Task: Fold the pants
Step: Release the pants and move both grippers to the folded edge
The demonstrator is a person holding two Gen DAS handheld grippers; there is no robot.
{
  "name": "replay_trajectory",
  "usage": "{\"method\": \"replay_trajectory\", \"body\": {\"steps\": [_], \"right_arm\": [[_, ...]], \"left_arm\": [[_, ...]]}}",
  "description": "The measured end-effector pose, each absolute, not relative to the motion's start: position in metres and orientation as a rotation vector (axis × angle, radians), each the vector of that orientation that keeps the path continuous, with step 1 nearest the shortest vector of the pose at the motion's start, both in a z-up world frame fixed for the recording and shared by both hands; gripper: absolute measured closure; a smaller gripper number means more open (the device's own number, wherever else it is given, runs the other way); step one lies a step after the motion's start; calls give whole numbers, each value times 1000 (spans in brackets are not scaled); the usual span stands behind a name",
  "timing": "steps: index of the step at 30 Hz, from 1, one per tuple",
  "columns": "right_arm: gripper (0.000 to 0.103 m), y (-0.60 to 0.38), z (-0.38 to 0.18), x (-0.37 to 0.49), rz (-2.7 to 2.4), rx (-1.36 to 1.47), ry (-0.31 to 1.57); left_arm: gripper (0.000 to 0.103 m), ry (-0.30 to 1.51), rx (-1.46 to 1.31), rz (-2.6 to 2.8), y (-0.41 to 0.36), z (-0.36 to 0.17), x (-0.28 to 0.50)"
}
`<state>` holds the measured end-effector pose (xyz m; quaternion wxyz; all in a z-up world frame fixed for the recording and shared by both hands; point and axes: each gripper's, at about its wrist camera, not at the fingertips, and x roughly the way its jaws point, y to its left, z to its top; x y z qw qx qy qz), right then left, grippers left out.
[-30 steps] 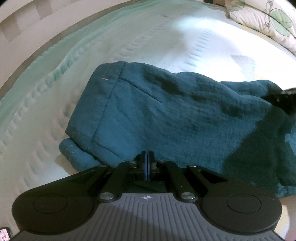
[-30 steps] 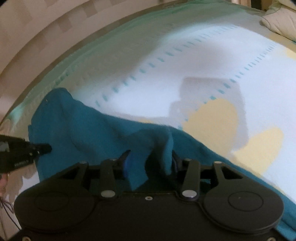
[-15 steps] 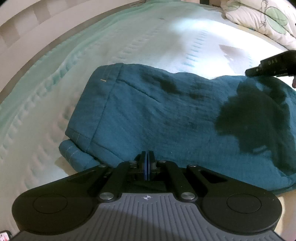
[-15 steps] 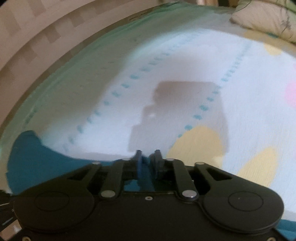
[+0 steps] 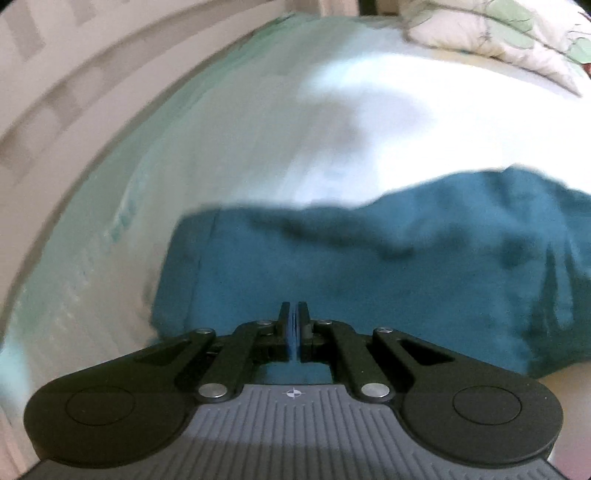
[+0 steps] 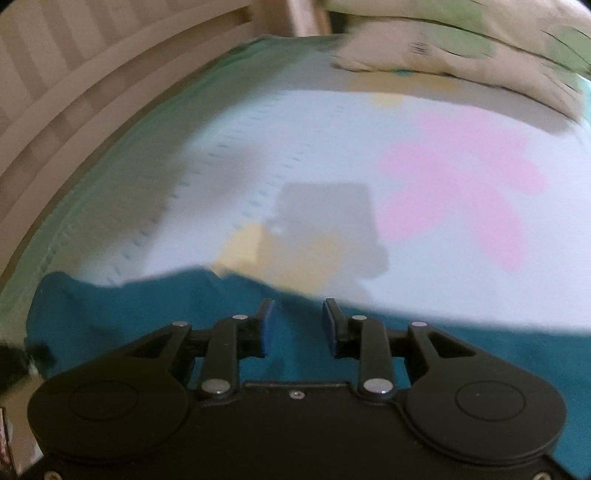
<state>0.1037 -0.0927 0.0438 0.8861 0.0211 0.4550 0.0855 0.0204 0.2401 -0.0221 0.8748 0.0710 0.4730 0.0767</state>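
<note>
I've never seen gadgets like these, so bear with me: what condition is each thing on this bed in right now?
Teal fabric pants: folded over, rumpled, lying on the bed.
Left gripper: shut, with the teal cloth right at its tips.
Right gripper: open, jaws just widening, pads apart above the pants, pinching nothing.
Pale patterned bedsheet: spread flat.
Leaf-print pillow: lying at the bed's far end.

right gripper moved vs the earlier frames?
Yes. The right gripper has swung toward the pillow, which now looms nearer in the right wrist view. Its jaws have just been opening, apart over the pants.
</note>
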Motion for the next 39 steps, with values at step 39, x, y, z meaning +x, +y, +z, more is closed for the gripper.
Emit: {"method": "replay_trajectory", "body": {"steps": [39], "right_arm": [[63, -438, 21, 21, -383, 130, 864]], "left_arm": [[100, 1112, 157, -273, -100, -105, 70]]}}
